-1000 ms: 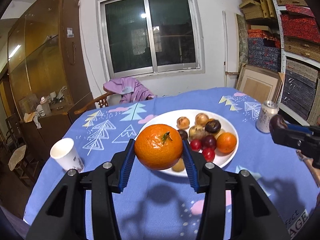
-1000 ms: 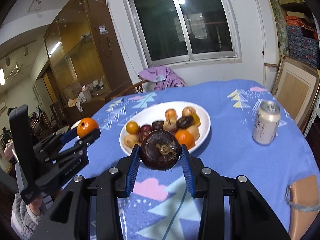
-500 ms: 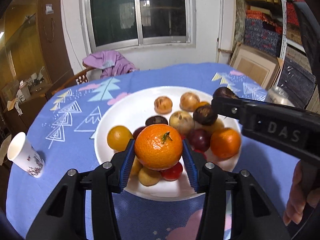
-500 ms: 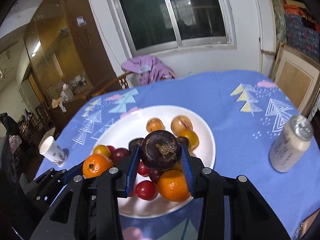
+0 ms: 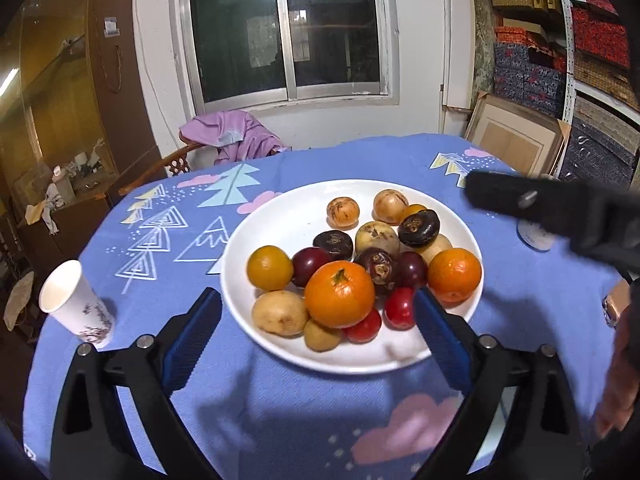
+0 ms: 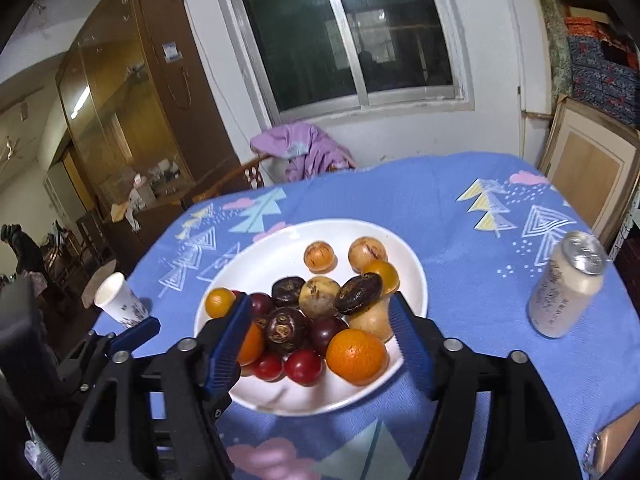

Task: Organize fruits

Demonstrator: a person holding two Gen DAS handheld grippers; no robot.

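Home dining rm: wood cabinet (image 6: 132, 120), tablecloth (image 5: 320, 420).

Right claw (image 6: 320, 340) opening over a round white plate (image 6: 412, 276) of mixed fruit.
A dark purple round fruit (image 6: 285, 329) lies free between its blue pads; a pale drinks can (image 6: 566, 290) stands right on the blue-clothed desk (image 6: 440, 208).

The plate (image 5: 304, 360) looks like glossy white ceramic, smooth at its rim. Under it, the tablecloth (image 5: 280, 420) is matt blue woven cloth. On the plate, the large orange (image 5: 339, 294) has dimpled, slightly shiny peel. Left of the plate, the cup (image 5: 74, 304) is matt paper. Right of the plate, the can (image 6: 566, 290) is metal with a brushed top.
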